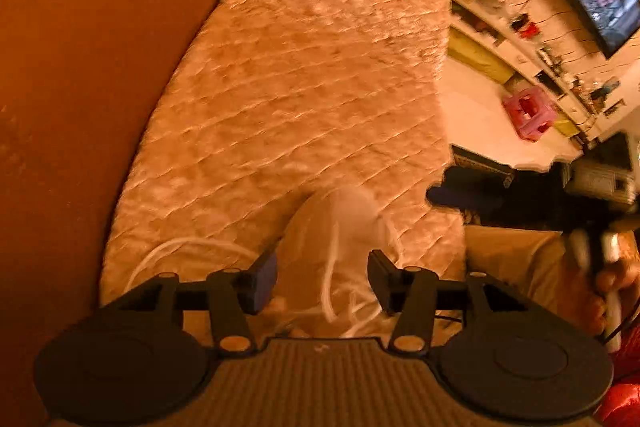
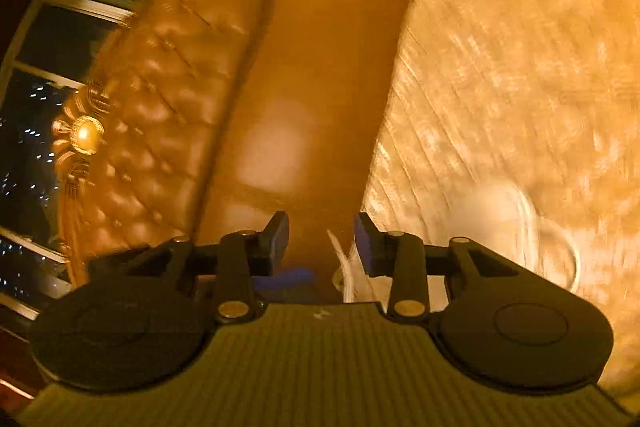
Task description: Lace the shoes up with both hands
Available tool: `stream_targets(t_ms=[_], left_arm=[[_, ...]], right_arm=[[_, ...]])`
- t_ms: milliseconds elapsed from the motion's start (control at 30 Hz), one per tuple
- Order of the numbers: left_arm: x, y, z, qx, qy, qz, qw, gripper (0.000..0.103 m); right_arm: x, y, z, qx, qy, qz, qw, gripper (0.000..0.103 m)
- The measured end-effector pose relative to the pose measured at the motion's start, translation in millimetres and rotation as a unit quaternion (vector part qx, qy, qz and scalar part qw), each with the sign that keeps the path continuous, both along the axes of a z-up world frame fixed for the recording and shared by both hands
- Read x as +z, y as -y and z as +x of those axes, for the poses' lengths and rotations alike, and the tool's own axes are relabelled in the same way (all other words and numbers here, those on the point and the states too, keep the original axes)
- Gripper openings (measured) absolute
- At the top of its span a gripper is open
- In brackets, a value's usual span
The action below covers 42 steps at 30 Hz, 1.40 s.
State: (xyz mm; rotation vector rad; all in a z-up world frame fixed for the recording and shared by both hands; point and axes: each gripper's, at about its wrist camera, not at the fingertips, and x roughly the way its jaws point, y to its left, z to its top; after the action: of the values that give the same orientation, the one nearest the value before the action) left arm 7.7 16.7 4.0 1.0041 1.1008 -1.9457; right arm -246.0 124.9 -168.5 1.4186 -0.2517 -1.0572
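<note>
Lacing's barely going, I'd say. The white shoe (image 1: 340,227) sits on the quilted cover (image 1: 300,67), right under my left gripper (image 1: 322,277), whose jaws are spread with nothing pinched. Laces (image 1: 332,291) lie in loose loops. My right gripper (image 2: 322,243) is parted too, a lace strand between its jaws but not squeezed. All blurry.

White shoe (image 1: 340,223) lies on quilted cover, white laces (image 1: 332,291) loose.

Left wrist view looks steeply down, close over the quilted cover (image 1: 300,87); right wrist view faces lower, sharing it.
</note>
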Motion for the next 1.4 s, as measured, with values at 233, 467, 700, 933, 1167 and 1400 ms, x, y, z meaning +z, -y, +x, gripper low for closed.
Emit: stream_targets(t_ms=[233, 467, 700, 933, 1167, 1400], left_arm=[[-37, 8, -14, -0.015, 0.000, 0.050, 0.9986, 0.030], [0, -2, -11, 0.027, -0.038, -0.071, 0.9964, 0.002], [85, -7, -14, 0.004, -0.142, -0.147, 0.9788, 0.002], [163, -2, -2, -0.003, -0.277, -0.200, 0.9398, 0.002], [223, -19, 1, -0.036, -0.311, -0.309, 0.8980, 0.002], [202, -23, 11, -0.013, -0.275, -0.296, 0.9146, 0.002]], right_arm=[[-29, -13, 12, -0.013, 0.026, 0.040, 0.999, 0.043], [-30, -28, 6, -0.068, -0.042, 0.034, 0.996, 0.057], [-5, -8, 43, 0.050, -0.095, -0.025, 0.994, 0.058], [-3, 20, 69, 0.116, -0.106, -0.019, 0.987, 0.058], [1, 24, 31, 0.013, -0.020, -0.018, 1.000, 0.008], [52, 4, -26, -0.106, 0.123, -0.134, 0.977, 0.006]])
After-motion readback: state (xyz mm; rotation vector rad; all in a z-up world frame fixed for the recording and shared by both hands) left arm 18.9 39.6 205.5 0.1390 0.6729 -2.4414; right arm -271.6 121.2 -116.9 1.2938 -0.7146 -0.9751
